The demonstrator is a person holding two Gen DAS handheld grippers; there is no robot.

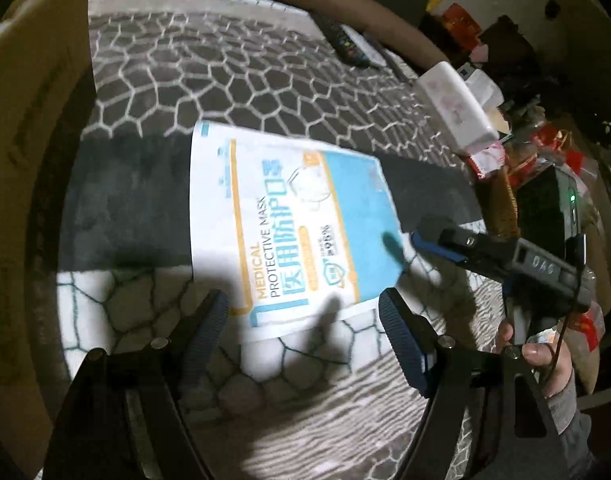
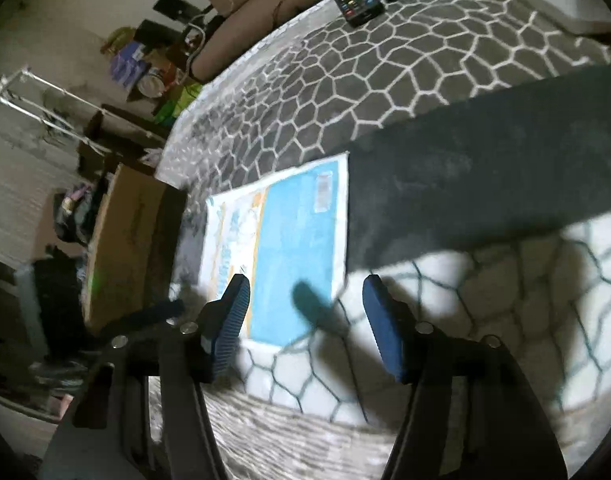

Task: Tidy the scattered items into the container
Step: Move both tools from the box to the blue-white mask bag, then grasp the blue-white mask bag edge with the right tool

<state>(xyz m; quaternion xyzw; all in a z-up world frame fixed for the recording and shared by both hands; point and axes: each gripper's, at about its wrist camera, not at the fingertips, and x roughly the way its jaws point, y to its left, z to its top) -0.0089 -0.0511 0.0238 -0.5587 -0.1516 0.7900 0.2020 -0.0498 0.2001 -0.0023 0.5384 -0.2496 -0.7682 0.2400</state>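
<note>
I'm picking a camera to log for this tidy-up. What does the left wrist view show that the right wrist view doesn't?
Only the left wrist view: the mask pack's readable print, the white tissue box, and the right hand-held gripper at the pack's corner. Only the right wrist view: the cardboard box's outside and floor clutter. Both: the pack, rug, remotes, open empty jaws.
</note>
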